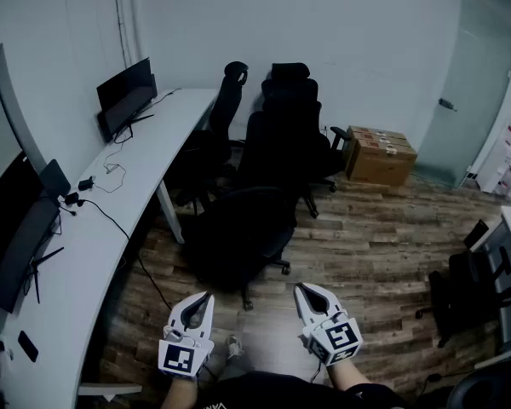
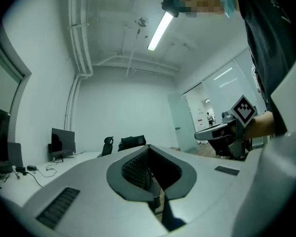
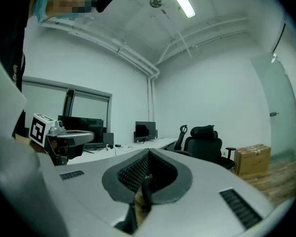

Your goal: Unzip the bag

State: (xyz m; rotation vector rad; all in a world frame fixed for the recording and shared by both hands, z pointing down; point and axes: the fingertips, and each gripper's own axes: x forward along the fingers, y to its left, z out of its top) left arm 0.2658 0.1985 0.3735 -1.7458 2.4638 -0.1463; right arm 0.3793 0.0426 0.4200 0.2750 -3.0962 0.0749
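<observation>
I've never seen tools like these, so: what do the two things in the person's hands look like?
The left gripper and right gripper match: pale grey shells tapering to a beak-like tip, dark ribbed pads inside, a cube of black-and-white square markers at the back. The person wears a black top.

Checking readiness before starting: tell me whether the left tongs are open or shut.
Shut. In the left gripper view the left tongs have their tips pressed together, with nothing held between them.
</observation>
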